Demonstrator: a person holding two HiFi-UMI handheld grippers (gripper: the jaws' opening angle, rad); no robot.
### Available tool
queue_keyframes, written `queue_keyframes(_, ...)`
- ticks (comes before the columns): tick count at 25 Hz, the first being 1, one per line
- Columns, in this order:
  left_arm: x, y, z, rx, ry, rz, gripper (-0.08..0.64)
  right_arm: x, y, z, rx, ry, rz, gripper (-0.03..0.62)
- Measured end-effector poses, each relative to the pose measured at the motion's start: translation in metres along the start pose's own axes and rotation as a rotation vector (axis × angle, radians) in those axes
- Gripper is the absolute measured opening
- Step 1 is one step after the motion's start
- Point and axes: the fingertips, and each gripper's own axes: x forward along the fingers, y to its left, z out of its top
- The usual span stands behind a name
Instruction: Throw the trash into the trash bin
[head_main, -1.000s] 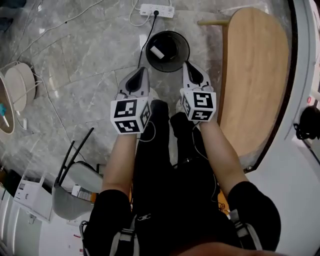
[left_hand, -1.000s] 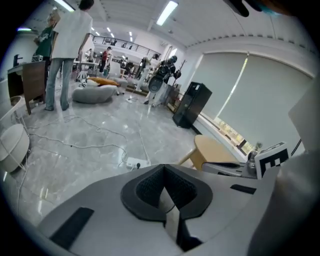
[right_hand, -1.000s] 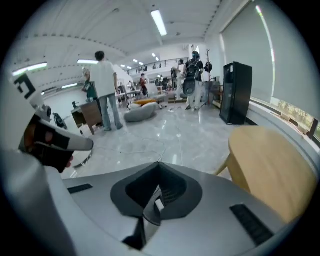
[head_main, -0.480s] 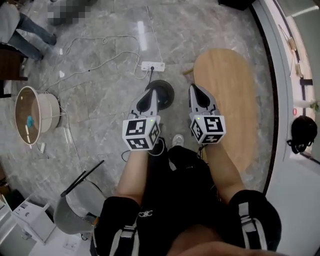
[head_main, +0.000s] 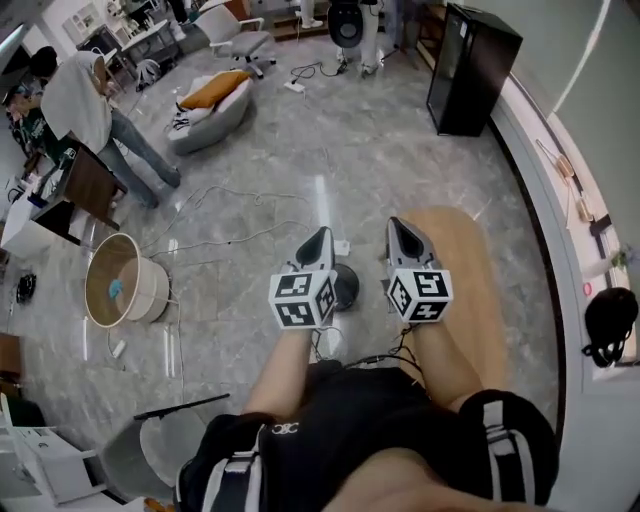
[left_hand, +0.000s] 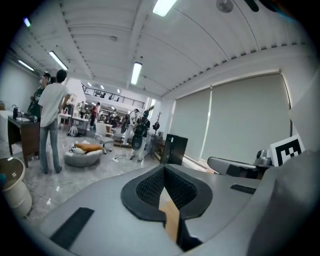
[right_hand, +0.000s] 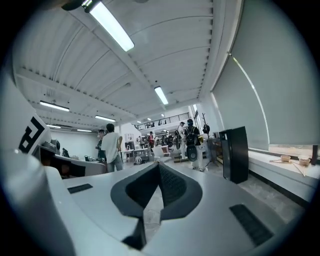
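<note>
In the head view the black trash bin (head_main: 347, 288) stands on the grey marble floor, partly hidden behind my left gripper. Both grippers are held up side by side, pointing out into the room. The left gripper (head_main: 321, 235) is shut with nothing in it; in the left gripper view (left_hand: 164, 168) its tips meet and only a sliver of wooden table shows through the gap below. My right gripper (head_main: 398, 225) is also shut and empty, and the right gripper view (right_hand: 159, 164) looks level across the room. No trash is visible.
An oval wooden table (head_main: 470, 275) lies to the right of the bin. A power strip (head_main: 341, 247) and cables cross the floor. At the left stands a round basket (head_main: 115, 293), beyond it a person (head_main: 95, 100). A black cabinet (head_main: 470, 65) stands far right.
Both grippers have risen from just above the bin and tipped up toward level. The head view has lifted, showing the room; the bin looks smaller and is half hidden.
</note>
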Motion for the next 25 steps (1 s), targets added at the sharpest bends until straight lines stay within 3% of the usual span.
queue_keyframes(6,-0.02,-0.036,0.067,0.105,-0.111,-0.003,0.005,-0.023,-0.001,0.068,-0.031,-0.105,0.011,0.011)
queue_keyframes(15,-0.023,-0.07,0.07,0.103,-0.139,-0.056,0.006,-0.04,-0.01,0.091,-0.037,-0.145,0.011,0.011)
queue_keyframes(25,-0.033,-0.046,0.086,0.101,-0.159,-0.066,0.005,-0.026,0.012,0.1,-0.001,-0.156,0.016,0.011)
